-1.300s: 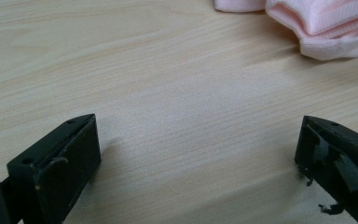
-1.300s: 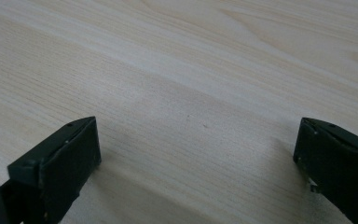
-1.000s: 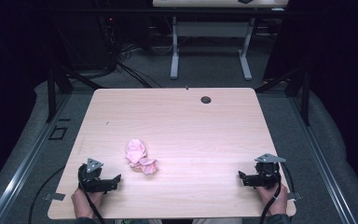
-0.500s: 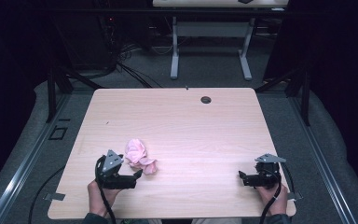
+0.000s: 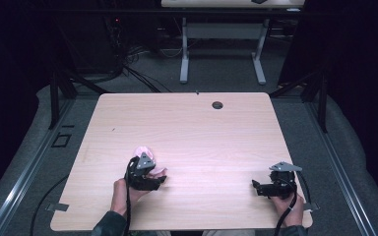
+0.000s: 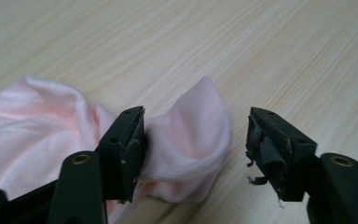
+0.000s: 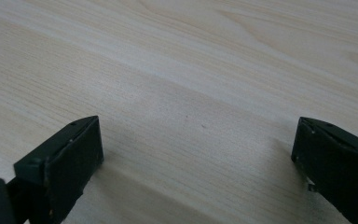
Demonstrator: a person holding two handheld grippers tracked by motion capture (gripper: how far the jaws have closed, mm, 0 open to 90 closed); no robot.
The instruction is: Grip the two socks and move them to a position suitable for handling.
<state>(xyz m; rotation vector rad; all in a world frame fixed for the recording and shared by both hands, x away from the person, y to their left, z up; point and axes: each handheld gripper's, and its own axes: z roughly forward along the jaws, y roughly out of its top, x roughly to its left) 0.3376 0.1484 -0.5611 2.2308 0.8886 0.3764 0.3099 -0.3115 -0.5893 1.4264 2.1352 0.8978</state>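
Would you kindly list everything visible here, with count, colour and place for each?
table: one, light wood, centre of the high view
grommet hole: one, dark, near the table's far edge
cloth: one, pale pink, crumpled, on the table's near left part, a fold lying between the left gripper's open jaws
desk frame: one, white legs, on the floor beyond the table
cables: several, black, on the floor at far left
left gripper: one, black, open around the cloth's fold
right gripper: one, black, open over bare wood, near right
hands: two, at the near edge
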